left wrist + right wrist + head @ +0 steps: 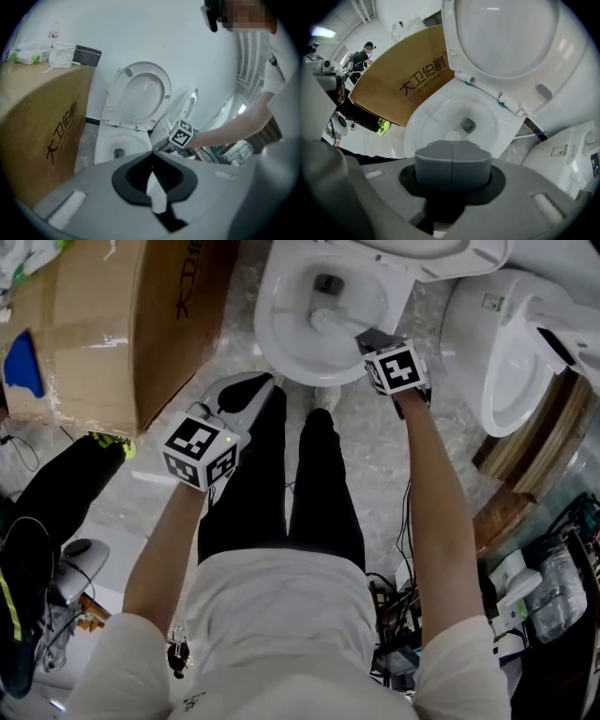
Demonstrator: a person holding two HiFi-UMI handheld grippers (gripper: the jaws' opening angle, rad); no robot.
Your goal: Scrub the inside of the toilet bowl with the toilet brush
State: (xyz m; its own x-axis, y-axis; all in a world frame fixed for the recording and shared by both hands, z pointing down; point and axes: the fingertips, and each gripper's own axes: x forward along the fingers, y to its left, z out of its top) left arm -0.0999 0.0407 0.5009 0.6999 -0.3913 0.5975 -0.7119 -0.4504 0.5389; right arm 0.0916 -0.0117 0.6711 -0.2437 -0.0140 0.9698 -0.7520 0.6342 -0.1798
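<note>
A white toilet bowl (281,324) stands open in front of the person, its lid (511,33) raised. The white head of the toilet brush (325,320) sits inside the bowl near the drain hole (328,282). My right gripper (370,337) reaches over the bowl's right rim and is shut on the brush handle. In the right gripper view the right gripper (453,150) has its jaws pressed together, and only a pale bit of the brush (452,136) shows beyond them. My left gripper (258,382) hangs left of the legs, short of the bowl, shut and holding nothing; from the left gripper (151,157) the bowl (117,140) lies ahead.
A large cardboard box (112,324) stands close to the bowl's left. A second white toilet (506,352) stands at the right on wooden boards. Another person in dark clothes (47,493) is at the left. Cables and bottles (553,587) crowd the lower right.
</note>
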